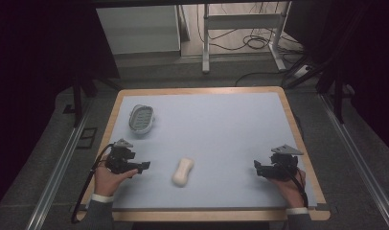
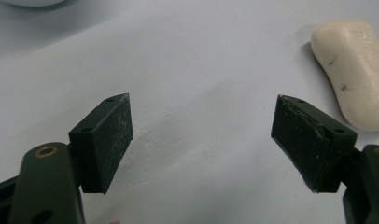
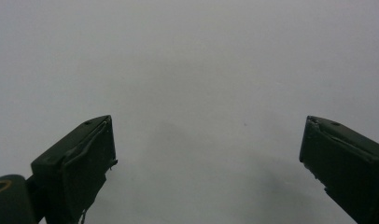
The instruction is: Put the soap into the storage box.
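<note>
On the light blue table top (image 1: 221,124), near its front edge and left of centre, I see the soap bar (image 1: 183,172) lying flat, long axis running roughly front to back with a slight tilt. My left gripper (image 1: 143,166) sits just to its left, low over the surface, tips pointed toward the bar but not touching it. From the left gripper view the jaws stand wide apart with bare table between them; the soap bar (image 2: 358,70) lies ahead and off to the right of the right-hand jaw, outside the gap. My right gripper (image 1: 256,166) is well apart from the bar, near the right edge; its own view shows jaws spread wide over bare table. I note a soap dish (image 1: 141,118) at far left, beyond the left gripper, separate from the bar.
</note>
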`<state>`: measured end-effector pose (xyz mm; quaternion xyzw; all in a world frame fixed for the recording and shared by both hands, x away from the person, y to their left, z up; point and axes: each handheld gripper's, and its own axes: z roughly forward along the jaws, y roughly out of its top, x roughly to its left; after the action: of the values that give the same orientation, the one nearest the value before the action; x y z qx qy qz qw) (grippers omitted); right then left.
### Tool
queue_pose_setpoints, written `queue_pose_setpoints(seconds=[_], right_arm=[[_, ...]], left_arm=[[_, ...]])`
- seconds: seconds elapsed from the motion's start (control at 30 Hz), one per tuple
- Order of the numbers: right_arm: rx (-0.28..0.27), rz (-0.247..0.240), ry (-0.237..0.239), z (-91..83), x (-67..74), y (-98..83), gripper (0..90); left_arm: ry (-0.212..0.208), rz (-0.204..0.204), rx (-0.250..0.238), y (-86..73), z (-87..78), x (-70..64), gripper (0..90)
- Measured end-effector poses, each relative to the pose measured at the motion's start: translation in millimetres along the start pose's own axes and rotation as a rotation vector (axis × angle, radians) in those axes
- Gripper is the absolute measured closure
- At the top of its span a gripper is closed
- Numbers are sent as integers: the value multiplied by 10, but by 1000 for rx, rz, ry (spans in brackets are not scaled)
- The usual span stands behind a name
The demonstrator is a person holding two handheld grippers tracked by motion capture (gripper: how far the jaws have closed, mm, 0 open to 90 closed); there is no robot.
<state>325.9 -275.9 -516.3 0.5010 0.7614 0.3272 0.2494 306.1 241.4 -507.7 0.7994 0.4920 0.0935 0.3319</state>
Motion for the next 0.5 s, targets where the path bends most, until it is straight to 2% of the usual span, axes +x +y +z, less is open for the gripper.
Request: queue_pose_setpoints(seconds=[0.23, 0.5], right_arm=[[-7, -4, 5, -17, -2, -14, 40], [-22, 19, 3, -55, -50, -22, 53]], left_arm=[[1, 8, -1, 4, -9, -18, 210], [7, 13, 1, 17, -13, -62, 213]])
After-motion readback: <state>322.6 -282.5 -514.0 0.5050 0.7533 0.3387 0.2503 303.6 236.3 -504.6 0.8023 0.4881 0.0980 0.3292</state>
